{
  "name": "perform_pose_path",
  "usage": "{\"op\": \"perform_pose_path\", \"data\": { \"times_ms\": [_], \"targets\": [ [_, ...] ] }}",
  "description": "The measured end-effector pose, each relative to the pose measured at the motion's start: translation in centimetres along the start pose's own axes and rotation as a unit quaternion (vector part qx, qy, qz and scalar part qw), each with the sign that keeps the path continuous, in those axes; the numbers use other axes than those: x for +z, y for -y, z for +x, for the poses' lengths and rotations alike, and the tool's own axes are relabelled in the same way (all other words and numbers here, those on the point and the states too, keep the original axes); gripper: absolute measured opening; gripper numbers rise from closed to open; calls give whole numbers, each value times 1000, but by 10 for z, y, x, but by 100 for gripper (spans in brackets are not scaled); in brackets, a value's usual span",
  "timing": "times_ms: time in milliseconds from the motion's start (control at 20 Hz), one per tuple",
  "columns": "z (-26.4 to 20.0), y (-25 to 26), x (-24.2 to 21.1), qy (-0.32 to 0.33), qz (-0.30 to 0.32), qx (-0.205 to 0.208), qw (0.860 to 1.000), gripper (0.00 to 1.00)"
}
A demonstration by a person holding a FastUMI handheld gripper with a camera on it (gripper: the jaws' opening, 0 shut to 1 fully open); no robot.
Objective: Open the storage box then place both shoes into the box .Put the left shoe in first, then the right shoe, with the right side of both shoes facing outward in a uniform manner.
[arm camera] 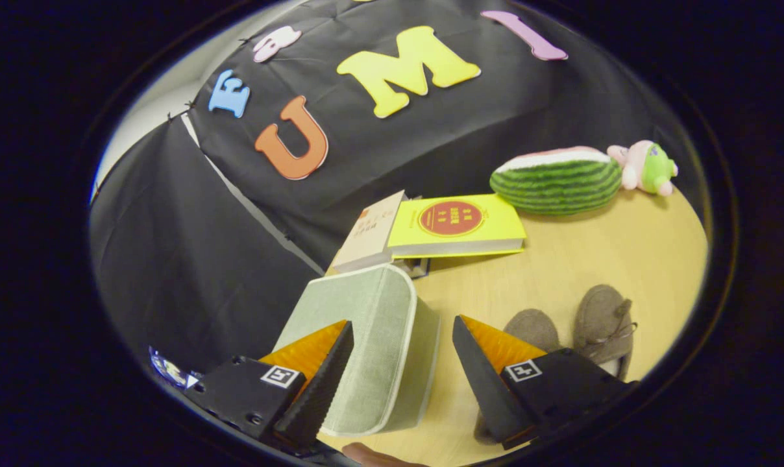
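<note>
Landmark: I take the storage box (pixel 372 344) as my reference — a pale green fabric box with a white piped edge, standing on the wooden table (pixel 593 259) with its lid down.

Gripper: my gripper (pixel 402 347) sits low over the box, fingers spread wide and pinching nothing.

Left finger: it overlaps the near left part of the box's lid; I cannot tell if it touches the fabric.

Right finger: it hangs clear of the box on its right side, with bare table between.

Box position: its right front corner lies in the gap between my fingers.

Shoes: two grey-brown shoes lie on the table to the right of the box, side by side — the nearer shoe (pixel 531 327) is partly covered by my right finger, the farther shoe (pixel 605 321) shows a small bow.

Books: beyond the box, just behind its far edge, a yellow book (pixel 457 224) rests beside a cream book (pixel 372 233).

Toys: well beyond the box, to its right, a watermelon plush (pixel 557 181) lies by the booth wall, with a small pink and green plush (pixel 645 167) next to it.
</note>
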State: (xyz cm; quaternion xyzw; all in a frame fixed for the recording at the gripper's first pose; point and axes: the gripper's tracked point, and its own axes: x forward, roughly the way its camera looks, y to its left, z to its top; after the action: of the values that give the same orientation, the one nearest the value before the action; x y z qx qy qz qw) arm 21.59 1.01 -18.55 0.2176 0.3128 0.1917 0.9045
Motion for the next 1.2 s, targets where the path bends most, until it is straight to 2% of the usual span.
{"op": "perform_pose_path", "data": {
  "times_ms": [200,300,450,550,650,800,900,1050,1200],
  "targets": [
    [17,-14,-13,-62,22,90,994,99],
    [25,-12,-22,-98,23,108,989,99],
    [41,2,-16,-106,46,119,986,99],
    [43,-6,-18,-128,91,171,973,99],
    [41,-20,-20,-158,142,226,951,98],
    [50,-12,-31,-187,137,222,947,97],
    [51,-18,-30,-199,157,240,937,95],
    [47,-24,-31,-206,159,258,930,75],
    [46,-22,-29,-200,159,259,932,70]
  ]
}}
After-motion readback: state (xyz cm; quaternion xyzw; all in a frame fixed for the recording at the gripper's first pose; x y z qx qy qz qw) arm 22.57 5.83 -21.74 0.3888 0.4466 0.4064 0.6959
